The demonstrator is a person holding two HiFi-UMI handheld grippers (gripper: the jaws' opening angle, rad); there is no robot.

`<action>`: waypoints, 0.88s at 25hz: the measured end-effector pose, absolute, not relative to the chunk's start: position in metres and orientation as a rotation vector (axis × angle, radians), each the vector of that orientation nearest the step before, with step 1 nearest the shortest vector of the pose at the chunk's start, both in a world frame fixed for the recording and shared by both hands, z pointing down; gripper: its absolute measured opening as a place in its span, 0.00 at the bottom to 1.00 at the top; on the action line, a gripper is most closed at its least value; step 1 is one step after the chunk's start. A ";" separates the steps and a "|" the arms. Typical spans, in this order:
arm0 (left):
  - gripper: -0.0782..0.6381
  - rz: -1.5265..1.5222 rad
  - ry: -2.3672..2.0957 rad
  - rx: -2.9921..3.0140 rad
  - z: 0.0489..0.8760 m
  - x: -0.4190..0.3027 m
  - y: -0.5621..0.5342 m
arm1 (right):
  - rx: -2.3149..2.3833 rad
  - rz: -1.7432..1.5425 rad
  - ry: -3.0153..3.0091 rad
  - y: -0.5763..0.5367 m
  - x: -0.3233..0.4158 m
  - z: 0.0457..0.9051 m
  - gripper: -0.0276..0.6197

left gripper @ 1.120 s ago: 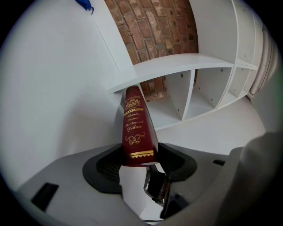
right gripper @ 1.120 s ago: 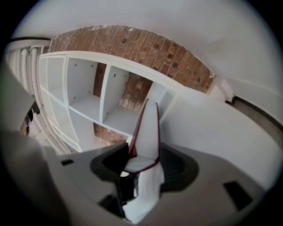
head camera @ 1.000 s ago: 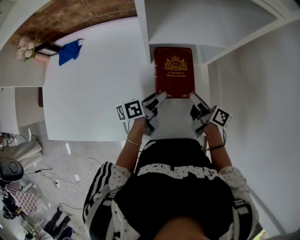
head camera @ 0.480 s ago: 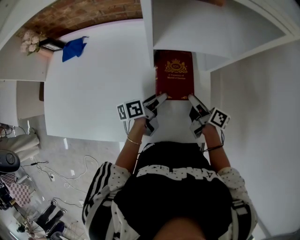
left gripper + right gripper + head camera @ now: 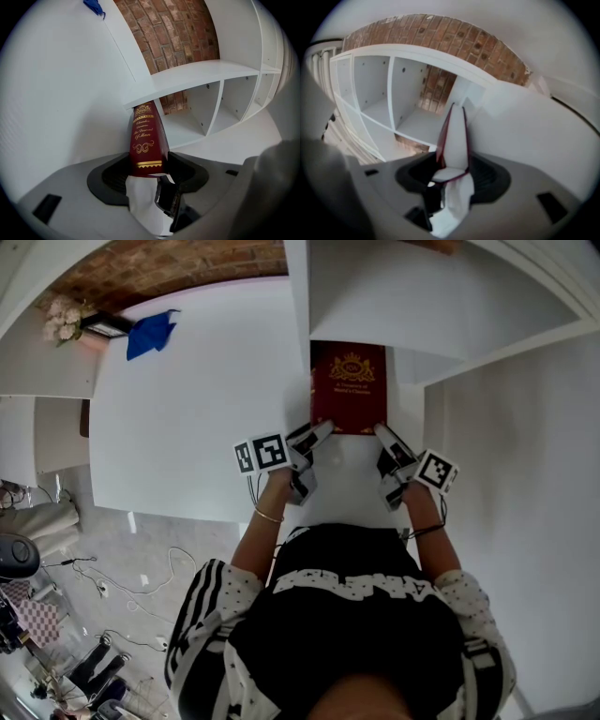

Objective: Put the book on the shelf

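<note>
White table (image 5: 187, 409) and shelf (image 5: 394, 296) looked the same as a sec before. Book (image 5: 349, 390) had barely crept fwd, far end just under the shelf board. L gripper (image 5: 319, 434) pinched its spine corner and R gripper (image 5: 382, 434) its page-edge corner. Most of the push remained, I'd judge.

i see the book (image 5: 349, 388) has a smooth dark red cover with a soft shine and shiny gold print. its page edges (image 5: 454, 136) look like white paper. the shelf (image 5: 394, 296) and the table (image 5: 187, 418) are smooth matt white. the wall (image 5: 173, 28) is rough red brick. the blue cloth (image 5: 150, 334) looks soft.
</note>
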State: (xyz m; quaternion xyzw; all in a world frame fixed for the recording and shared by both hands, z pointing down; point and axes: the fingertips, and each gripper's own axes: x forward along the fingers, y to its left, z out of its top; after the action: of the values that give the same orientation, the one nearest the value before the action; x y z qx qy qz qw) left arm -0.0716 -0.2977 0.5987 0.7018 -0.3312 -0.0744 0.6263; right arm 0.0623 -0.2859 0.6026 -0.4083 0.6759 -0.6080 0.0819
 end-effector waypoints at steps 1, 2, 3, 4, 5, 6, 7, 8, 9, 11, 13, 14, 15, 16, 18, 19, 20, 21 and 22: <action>0.49 -0.169 -0.763 1.611 0.601 -0.072 -0.301 | -1.213 -1.809 2.026 -0.290 0.061 0.604 0.40; 0.49 -0.169 -0.767 1.612 0.603 -0.073 -0.304 | -1.210 -1.804 2.029 -0.293 0.060 0.606 0.40; 0.49 -0.168 -0.771 1.613 0.603 -0.073 -0.305 | -1.206 -1.801 2.029 -0.294 0.060 0.606 0.40; 0.49 -0.167 -0.775 1.614 0.603 -0.072 -0.303 | -1.201 -1.801 2.024 -0.292 0.060 0.605 0.40; 0.49 -0.166 -0.778 1.615 0.601 -0.071 -0.299 | -1.200 -1.804 2.014 -0.289 0.060 0.603 0.40; 0.49 -0.165 -0.781 1.617 0.599 -0.070 -0.295 | -1.203 -1.808 2.007 -0.284 0.061 0.601 0.40; 0.49 -0.165 -0.782 1.619 0.598 -0.069 -0.294 | -1.206 -1.809 2.005 -0.283 0.062 0.600 0.40; 0.49 -0.165 -0.785 1.621 0.598 -0.070 -0.297 | -1.205 -1.807 2.007 -0.286 0.061 0.600 0.40; 0.49 -0.166 -0.790 1.622 0.600 -0.073 -0.305 | -1.201 -1.806 2.009 -0.294 0.058 0.603 0.40; 0.50 -0.171 -0.807 1.622 0.608 -0.079 -0.327 | -1.191 -1.813 2.001 -0.317 0.052 0.611 0.40; 0.50 -0.178 -0.822 1.616 0.611 -0.081 -0.344 | -1.183 -1.817 1.988 -0.335 0.050 0.613 0.40; 0.50 -0.182 -0.828 1.614 0.610 -0.080 -0.350 | -1.182 -1.814 1.987 -0.341 0.050 0.613 0.40; 0.50 -0.186 -0.832 1.613 0.610 -0.080 -0.354 | -1.185 -1.809 1.989 -0.344 0.051 0.612 0.40; 0.50 -0.189 -0.837 1.612 0.610 -0.079 -0.355 | -1.187 -1.805 1.989 -0.346 0.051 0.612 0.40; 0.50 -0.193 -0.847 1.612 0.612 -0.080 -0.355 | -1.184 -1.799 1.984 -0.346 0.050 0.613 0.40; 0.50 -0.195 -0.853 1.612 0.613 -0.081 -0.355 | -1.182 -1.798 1.979 -0.346 0.049 0.613 0.40; 0.50 -0.198 -0.859 1.611 0.613 -0.081 -0.357 | -1.179 -1.797 1.974 -0.347 0.049 0.614 0.40; 0.50 -0.201 -0.865 1.610 0.613 -0.081 -0.358 | -1.177 -1.796 1.970 -0.349 0.049 0.613 0.40; 0.50 -0.205 -0.871 1.609 0.613 -0.081 -0.360 | -1.175 -1.793 1.970 -0.351 0.049 0.613 0.40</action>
State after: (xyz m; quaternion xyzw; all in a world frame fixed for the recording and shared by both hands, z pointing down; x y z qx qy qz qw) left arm -0.0807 -0.3601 0.6127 0.6957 -0.3765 -0.0884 0.6053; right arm 0.0490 -0.3511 0.6131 -0.4008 0.6721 -0.6119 0.1148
